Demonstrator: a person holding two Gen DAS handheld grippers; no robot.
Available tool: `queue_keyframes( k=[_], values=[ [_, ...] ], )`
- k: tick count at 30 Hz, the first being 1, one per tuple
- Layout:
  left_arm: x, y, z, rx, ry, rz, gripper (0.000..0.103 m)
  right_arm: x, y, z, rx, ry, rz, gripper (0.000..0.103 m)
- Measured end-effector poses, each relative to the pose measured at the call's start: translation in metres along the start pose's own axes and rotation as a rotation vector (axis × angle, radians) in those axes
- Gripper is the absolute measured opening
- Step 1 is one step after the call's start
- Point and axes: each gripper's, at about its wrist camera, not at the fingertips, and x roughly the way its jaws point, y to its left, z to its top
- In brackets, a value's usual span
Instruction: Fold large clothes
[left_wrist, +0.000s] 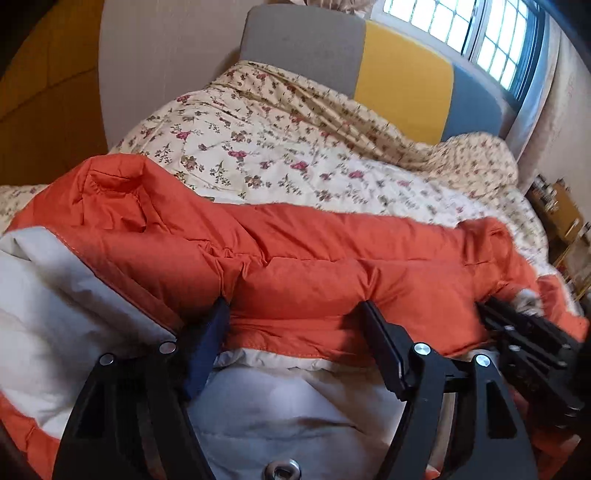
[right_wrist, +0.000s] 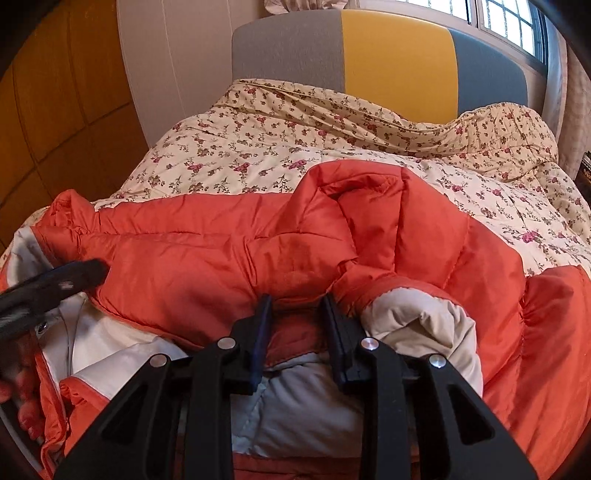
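Both grippers, left (left_wrist: 295, 314) and right (right_wrist: 297, 306), jaws part-closed pinching jacket (right_wrist: 207, 254) hem on bed (right_wrist: 258, 155): puffy, light, slippery—best gripped at seams.

Ahead of me a bed (right_wrist: 332, 155) wears a floral quilt (left_wrist: 280, 147). At its far end stands a grey, yellow and blue headboard (right_wrist: 399, 62). Daylight enters a barred window (left_wrist: 480, 33) far right; wood panelling (right_wrist: 55, 122) fills the left.
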Motion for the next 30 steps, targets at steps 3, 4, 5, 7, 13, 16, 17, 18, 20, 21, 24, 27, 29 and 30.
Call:
queue_keyframes(
  k=[3, 4, 5, 7, 13, 16, 17, 18, 20, 21, 24, 27, 29, 30],
  values=[
    [-0.029, 0.01, -0.011, -0.078, -0.053, -0.06, 0.088, -0.001, -0.001, 0.0, 0.004, -0.006, 0.007, 0.028],
    [-0.04, 0.013, -0.016, -0.094, -0.063, -0.038, 0.092, -0.002, -0.001, 0.001, 0.003, -0.004, 0.006, 0.028],
    [-0.053, 0.019, -0.021, -0.117, -0.084, -0.001, 0.095, -0.002, -0.001, 0.0, 0.0, -0.003, 0.003, 0.028],
    [-0.077, 0.033, -0.03, -0.168, -0.137, -0.004, 0.095, -0.006, 0.002, 0.001, -0.015, 0.003, -0.017, 0.028],
    [-0.13, 0.094, -0.055, -0.348, -0.202, 0.045, 0.095, -0.036, 0.002, -0.008, 0.002, -0.026, -0.031, 0.039],
    [-0.155, 0.127, -0.066, -0.398, -0.25, 0.098, 0.095, -0.059, -0.001, -0.017, 0.026, -0.049, -0.026, 0.047],
    [-0.163, 0.136, -0.069, -0.411, -0.266, 0.115, 0.095, -0.065, -0.002, -0.02, 0.032, -0.055, -0.025, 0.047],
    [-0.17, 0.144, -0.074, -0.424, -0.283, 0.133, 0.095, -0.069, -0.003, -0.022, 0.038, -0.058, -0.024, 0.047],
    [-0.187, 0.166, -0.083, -0.473, -0.318, 0.178, 0.095, -0.077, -0.008, -0.03, 0.055, -0.063, -0.039, 0.047],
    [-0.192, 0.175, -0.086, -0.497, -0.33, 0.193, 0.095, -0.077, -0.011, -0.033, 0.065, -0.055, -0.05, 0.047],
    [-0.213, 0.214, -0.108, -0.654, -0.368, 0.257, 0.095, -0.068, -0.02, -0.042, 0.097, -0.009, -0.061, 0.047],
    [-0.224, 0.241, -0.126, -0.79, -0.37, 0.285, 0.095, -0.059, -0.024, -0.049, 0.111, 0.012, -0.058, 0.048],
    [-0.232, 0.258, -0.14, -0.87, -0.368, 0.307, 0.095, -0.058, -0.022, -0.05, 0.1, 0.01, -0.068, 0.048],
    [-0.236, 0.262, -0.145, -0.887, -0.368, 0.315, 0.095, -0.058, -0.021, -0.052, 0.093, 0.009, -0.071, 0.049]
  ],
)
